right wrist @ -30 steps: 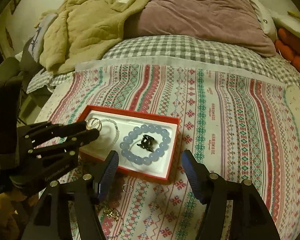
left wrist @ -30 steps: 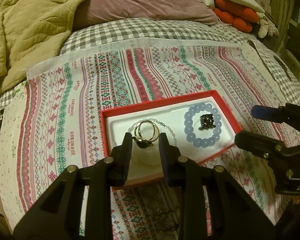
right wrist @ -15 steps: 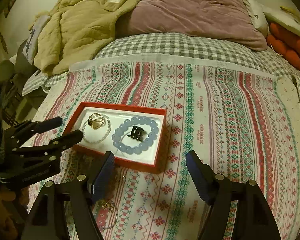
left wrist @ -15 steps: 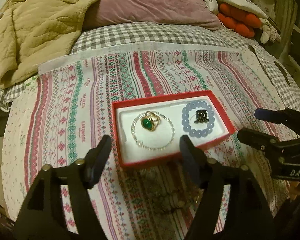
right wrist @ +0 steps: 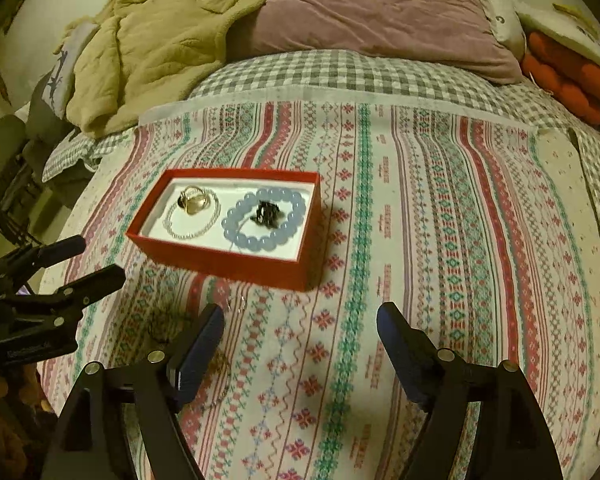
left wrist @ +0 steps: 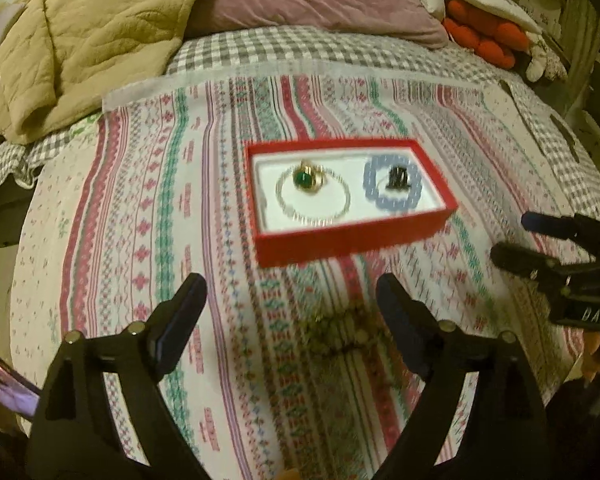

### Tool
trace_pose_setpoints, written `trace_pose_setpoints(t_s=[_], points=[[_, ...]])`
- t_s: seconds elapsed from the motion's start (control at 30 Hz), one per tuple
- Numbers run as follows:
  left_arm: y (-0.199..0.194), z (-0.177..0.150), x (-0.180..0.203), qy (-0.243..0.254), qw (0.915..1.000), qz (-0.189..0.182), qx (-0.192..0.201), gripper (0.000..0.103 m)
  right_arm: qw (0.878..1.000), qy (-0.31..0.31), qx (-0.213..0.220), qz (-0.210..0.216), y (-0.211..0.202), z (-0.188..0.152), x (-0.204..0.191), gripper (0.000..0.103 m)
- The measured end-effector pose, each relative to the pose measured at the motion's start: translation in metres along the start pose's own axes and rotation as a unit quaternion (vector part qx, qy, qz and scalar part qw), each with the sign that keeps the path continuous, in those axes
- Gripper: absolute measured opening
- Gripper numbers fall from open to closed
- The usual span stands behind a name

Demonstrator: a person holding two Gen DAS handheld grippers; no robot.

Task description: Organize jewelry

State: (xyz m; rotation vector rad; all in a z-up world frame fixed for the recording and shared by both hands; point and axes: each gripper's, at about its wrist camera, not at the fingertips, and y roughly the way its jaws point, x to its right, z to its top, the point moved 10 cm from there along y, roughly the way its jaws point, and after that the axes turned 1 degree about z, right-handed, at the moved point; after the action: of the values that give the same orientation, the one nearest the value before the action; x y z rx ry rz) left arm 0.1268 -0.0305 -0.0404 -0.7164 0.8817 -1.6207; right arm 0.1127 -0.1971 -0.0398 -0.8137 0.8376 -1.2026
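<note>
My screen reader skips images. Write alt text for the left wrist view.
A red box on a striped cloth holds a green-stoned ring and a blue bead bracelet. The open, empty left tongs frame loose jewelry.

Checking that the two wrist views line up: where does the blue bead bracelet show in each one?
Left wrist view: blue bead bracelet lies in the right half of the red box, right of centre, circling a small dark piece.
Right wrist view: the bracelet again fills the box's right half, left of centre.
Shared landmark: the gold ring inside the pearl strand, left of the bracelet.
</note>
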Motion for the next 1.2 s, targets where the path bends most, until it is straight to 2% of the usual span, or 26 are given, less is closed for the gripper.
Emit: trace_pose_setpoints(t_s=[0.2, 0.33, 0.43, 0.57, 0.7, 0.77, 0.83, 0.93, 1.2], points=[[0.013, -0.032, -0.007, -0.003, 0.9993, 0.008, -0.037, 0.087, 1.0, -0.004, -0.024, -0.007, 0.011, -0.02, 0.001, 0.081], [0.019, -0.05, -0.008, -0.018, 0.9979, -0.007, -0.062, 0.087, 0.999, -0.016, -0.046, -0.012, 0.022, -0.036, 0.0, 0.081], [0.021, -0.06, -0.008, -0.013, 0.9975, -0.01, -0.068, 0.087, 0.998, -0.014, -0.056, -0.011, 0.028, -0.044, 0.0, 0.081], [0.023, -0.07, -0.006, -0.004, 0.9972, -0.014, -0.073, 0.087, 0.997, -0.004, -0.072, 0.012, 0.035, -0.057, -0.01, 0.081], [0.024, -0.076, -0.005, 0.005, 0.997, -0.02, -0.075, 0.087, 0.997, -0.015, -0.071, 0.02, 0.038, -0.062, -0.026, 0.08], [0.024, -0.077, -0.006, 0.007, 0.997, -0.021, -0.075, 0.087, 0.997, -0.031, -0.069, 0.026, 0.039, -0.062, -0.036, 0.074], [0.025, -0.078, -0.006, 0.007, 0.9968, -0.023, -0.076, 0.087, 0.996, -0.043, -0.075, 0.035, 0.043, -0.064, -0.045, 0.058], [0.025, -0.078, -0.005, 0.008, 0.9967, -0.026, -0.076, 0.087, 0.993, -0.052, -0.093, 0.046, 0.054, -0.071, -0.057, 0.042], [0.027, -0.08, -0.002, 0.011, 0.9965, -0.028, -0.078, 0.087, 0.991, -0.087, -0.095, 0.026, 0.069, -0.074, -0.067, 0.038]])
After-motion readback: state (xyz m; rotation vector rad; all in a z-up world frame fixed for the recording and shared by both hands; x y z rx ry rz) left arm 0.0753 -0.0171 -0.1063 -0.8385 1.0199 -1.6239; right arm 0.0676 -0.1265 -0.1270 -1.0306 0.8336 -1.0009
